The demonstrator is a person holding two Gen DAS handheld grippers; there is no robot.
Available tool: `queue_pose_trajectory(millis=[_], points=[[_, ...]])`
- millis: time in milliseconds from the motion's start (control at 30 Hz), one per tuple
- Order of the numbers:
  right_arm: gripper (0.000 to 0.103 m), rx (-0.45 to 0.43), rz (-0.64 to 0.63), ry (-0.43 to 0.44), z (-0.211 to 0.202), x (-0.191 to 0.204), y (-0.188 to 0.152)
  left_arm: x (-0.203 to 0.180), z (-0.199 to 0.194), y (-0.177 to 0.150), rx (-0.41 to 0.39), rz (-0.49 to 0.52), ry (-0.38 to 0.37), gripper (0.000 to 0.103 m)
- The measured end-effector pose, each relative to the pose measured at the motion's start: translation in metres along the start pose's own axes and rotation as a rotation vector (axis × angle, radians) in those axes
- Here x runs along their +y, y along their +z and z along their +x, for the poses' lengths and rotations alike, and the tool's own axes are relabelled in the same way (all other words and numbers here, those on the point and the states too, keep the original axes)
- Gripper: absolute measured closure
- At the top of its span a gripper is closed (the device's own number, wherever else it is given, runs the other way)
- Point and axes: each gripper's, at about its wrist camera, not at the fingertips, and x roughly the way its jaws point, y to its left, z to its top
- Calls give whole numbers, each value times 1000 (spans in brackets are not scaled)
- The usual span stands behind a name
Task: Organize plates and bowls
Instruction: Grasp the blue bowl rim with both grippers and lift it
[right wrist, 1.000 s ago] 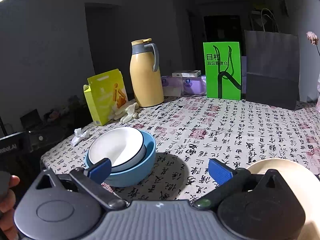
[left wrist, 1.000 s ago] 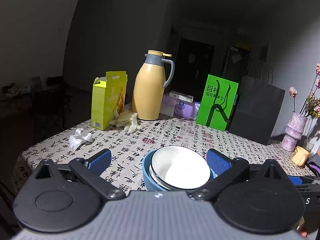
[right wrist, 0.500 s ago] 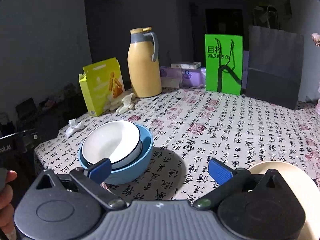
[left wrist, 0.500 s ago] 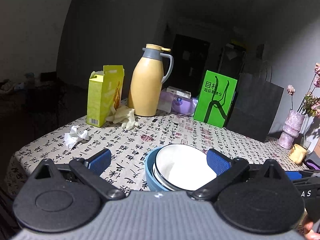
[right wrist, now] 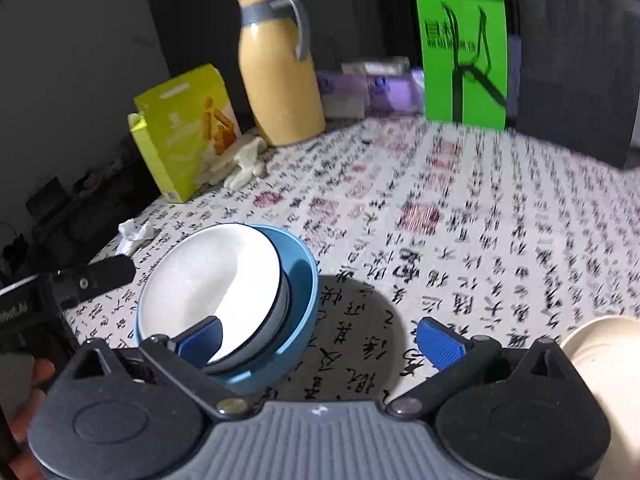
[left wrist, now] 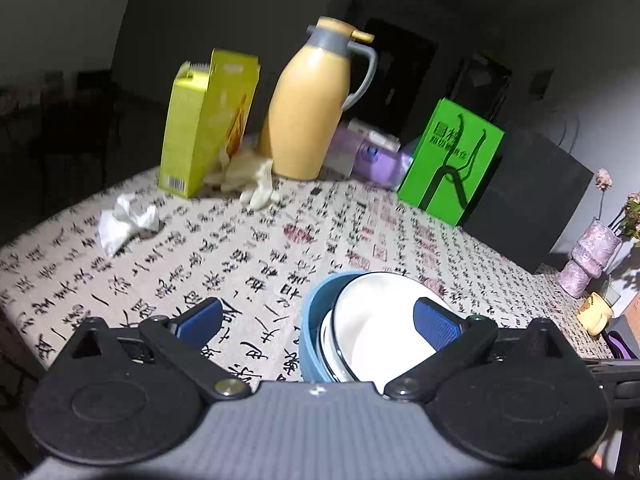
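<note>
White ceramic bowl [right wrist: 208,280] nested in blue plastic bowl [right wrist: 300,292]; cream plate [right wrist: 608,360] unstacked. Left gripper [left wrist: 316,316], right gripper [right wrist: 318,336]: fingers spread wide, empty.

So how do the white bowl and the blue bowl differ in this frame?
The white bowl is smaller and has a dark rim line; the blue bowl is wider and plain blue. The white bowl sits tilted inside the blue bowl, which stands directly on the tablecloth. Both are round, hold no food, and neither the left gripper nor the right gripper grips them.
</note>
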Motion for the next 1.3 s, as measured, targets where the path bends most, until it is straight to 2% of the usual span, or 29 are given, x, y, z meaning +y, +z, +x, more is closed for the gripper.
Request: queue_pose_trajectory(millis=[233,400,500,600,700,767,833,933,1033,1300], points=[[0,102,107,50,36,-7,6,12,39,3,136,-77,-28,0],[1,118,161,67,52,-9,6,17,57,1,200,-113,-39,5],[7,127,174,93,57,-9,4,18,64,0,221,-125,-59,11],[14,142,183,119,63,-9,4,17,69,0,238,-128,-78,21],[25,147,194,142,67,-7,4,16,73,0,255,-126,-91,30],[38,150,207,158,70,-8,3,16,75,-1,270,-127,-107,36],[45,156,227,179,73,-10,2,16,78,-2,285,-132,-122,44],[50,159,247,214,75,-12,1,18,85,-4,318,-149,-141,53],[52,151,265,237,75,-14,-1,20,90,-7,341,-167,-159,55],[55,136,332,280,78,-23,-5,25,91,-8,330,-188,-175,56]])
